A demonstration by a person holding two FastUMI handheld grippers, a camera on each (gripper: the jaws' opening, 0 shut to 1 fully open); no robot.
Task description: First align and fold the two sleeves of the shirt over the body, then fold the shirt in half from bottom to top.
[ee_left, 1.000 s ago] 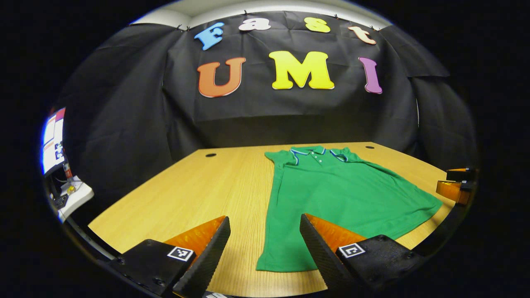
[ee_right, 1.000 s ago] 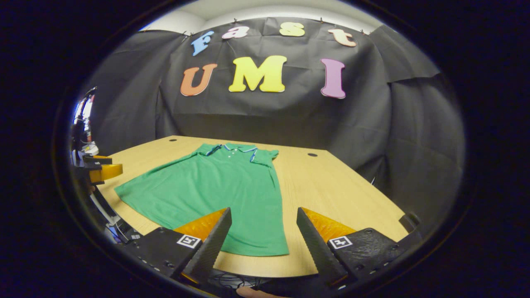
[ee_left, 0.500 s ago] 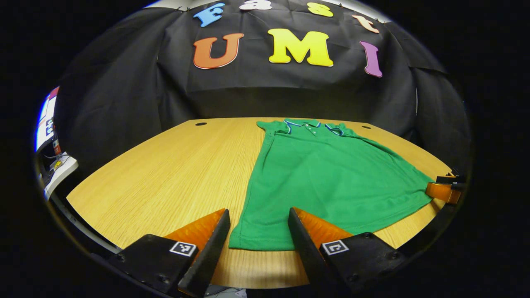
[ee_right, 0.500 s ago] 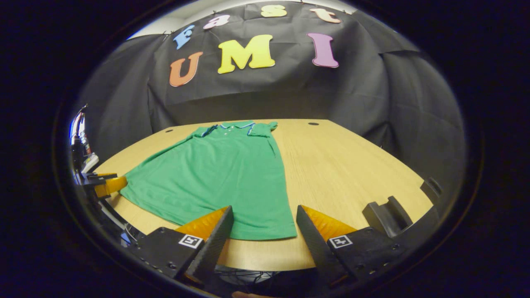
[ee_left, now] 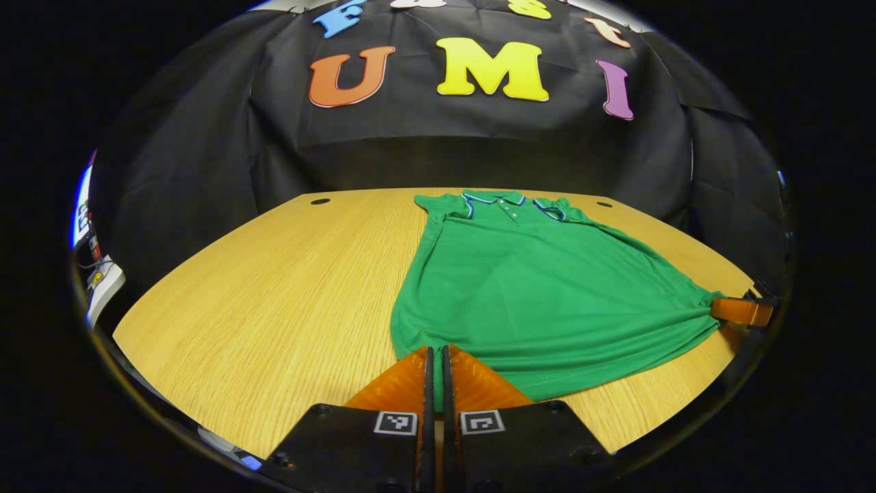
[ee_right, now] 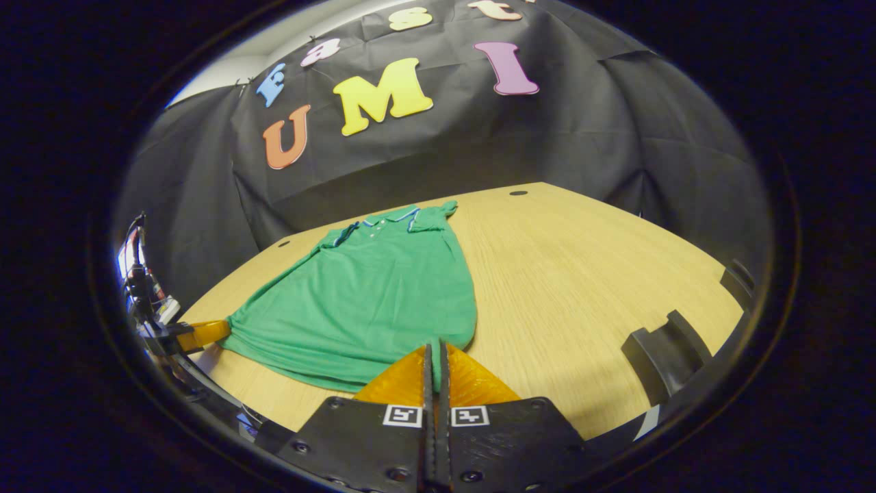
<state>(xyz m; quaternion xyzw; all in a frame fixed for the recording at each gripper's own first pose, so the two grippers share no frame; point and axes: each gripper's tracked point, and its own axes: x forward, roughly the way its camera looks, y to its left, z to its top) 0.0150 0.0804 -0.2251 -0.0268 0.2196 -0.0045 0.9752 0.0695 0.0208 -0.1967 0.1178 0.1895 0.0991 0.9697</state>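
Tabletop first: the pale wood-grain tabletop [ee_left: 274,287] carries the green short-sleeved polo shirt with a blue-and-white trimmed collar [ee_left: 540,281], collar toward the far edge, hem along the near edge, body spread flat between. Sleeves look tucked in over the body already, so by my read the sleeve stage is done and we're at the bottom-to-top fold. And here's the change: half a second back both pairs of fingers stood wide apart just above the hem, and now they've snapped together on it! The left gripper [ee_left: 435,359] is clenched on the hem at the near left corner of the shirt, cloth bunching and curling in toward the pinch. The right gripper [ee_right: 435,356] has done the same at the near right corner, fingers closed with green fabric between them, and from the left gripper view you can see it tugging that corner into a point. Both hem corners secured, nothing lifted yet; the hem looks ready to be carried up toward the collar.
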